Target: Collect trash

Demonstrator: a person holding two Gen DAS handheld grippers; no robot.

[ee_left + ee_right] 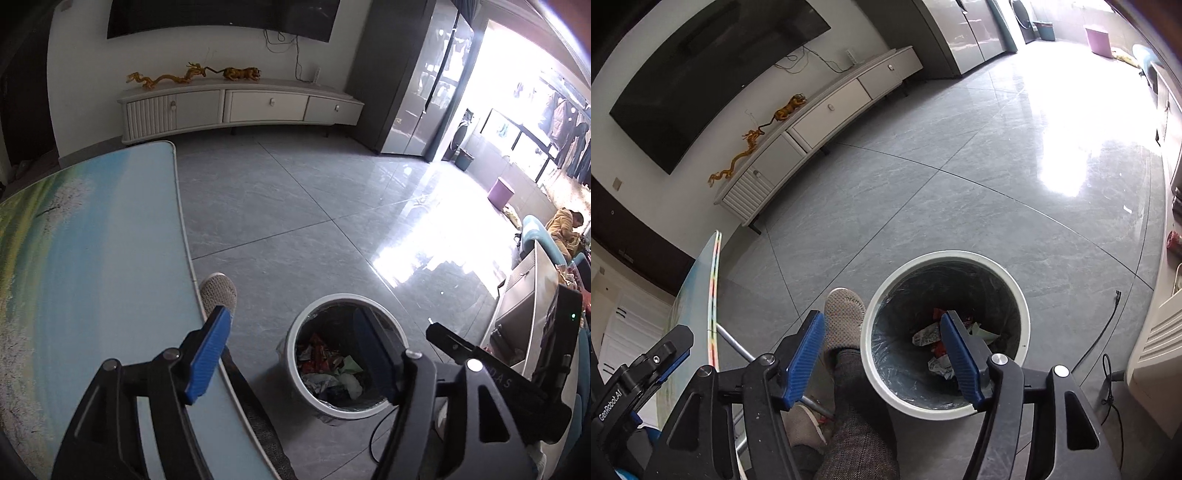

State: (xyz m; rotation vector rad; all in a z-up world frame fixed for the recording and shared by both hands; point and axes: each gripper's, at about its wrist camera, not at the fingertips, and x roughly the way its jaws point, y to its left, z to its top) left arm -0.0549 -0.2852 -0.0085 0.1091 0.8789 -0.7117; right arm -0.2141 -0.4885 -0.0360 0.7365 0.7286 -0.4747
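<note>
Both blue-padded grippers, left gripper (291, 354) and right gripper (886, 356), gape empty above the round white lined trash bin (882, 301) at lower centre; crumpled wrappers (932, 334) already lie inside, though a later drop could miss onto the grey tiled floor (960, 206) if released off-centre.

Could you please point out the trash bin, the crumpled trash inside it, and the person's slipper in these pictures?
trash bin (1025, 306): right wrist view, on its white rim.
crumpled trash (925, 334): right wrist view, on a pale wrapper at the bin's bottom.
slipper (844, 317): right wrist view, on the knitted toe.
</note>
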